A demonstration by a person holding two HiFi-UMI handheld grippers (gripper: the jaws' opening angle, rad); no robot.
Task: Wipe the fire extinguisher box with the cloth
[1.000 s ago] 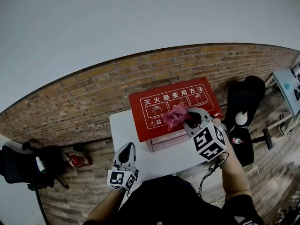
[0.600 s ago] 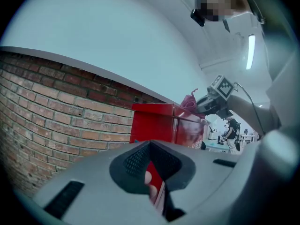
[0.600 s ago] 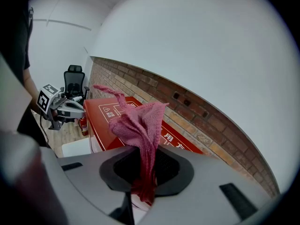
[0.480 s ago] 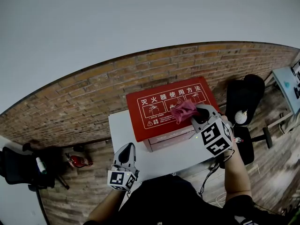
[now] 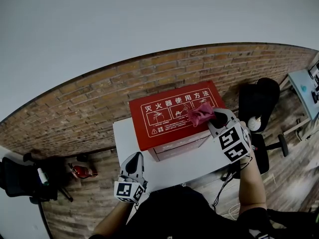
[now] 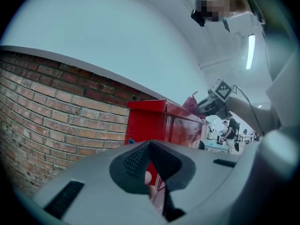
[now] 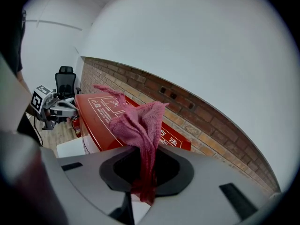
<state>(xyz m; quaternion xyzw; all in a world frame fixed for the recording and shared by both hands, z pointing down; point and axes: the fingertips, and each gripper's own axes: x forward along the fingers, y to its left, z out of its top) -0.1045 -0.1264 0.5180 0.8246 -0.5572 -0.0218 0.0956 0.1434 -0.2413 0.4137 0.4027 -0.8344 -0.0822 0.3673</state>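
On the white table (image 5: 182,164), hard against the brick wall (image 5: 75,111), stood the red fire extinguisher box (image 5: 172,116), its long axis running left to right along the wall and its broad lid tilted up toward the head camera. The lid was down, so nothing of the box's contents could be seen. White characters across the lid read 灭火器使用方法, above a white-framed row of three pictograms, with a small warning triangle and lines of print too fine to read at the panel's lower left. The pink cloth (image 5: 200,114) lay bunched on the lid near its right end, over the last pictogram. The right gripper (image 5: 211,118) had its jaws clamped on it: in the right gripper view a strip of the cloth (image 7: 138,125) ran down between the dark pads of the right gripper (image 7: 146,172) and the rest fanned out above them, with the box (image 7: 96,111) beyond. The left gripper (image 5: 133,159) was held low over the table's near left corner, well apart from the box, pointing toward it; its own view showed the jaws of the left gripper (image 6: 152,172) together with nothing held and the box's end face (image 6: 150,123) ahead. A small red fire extinguisher (image 5: 82,171) lay on the wooden floor to the left, and a black office chair (image 5: 259,103) stood to the right.
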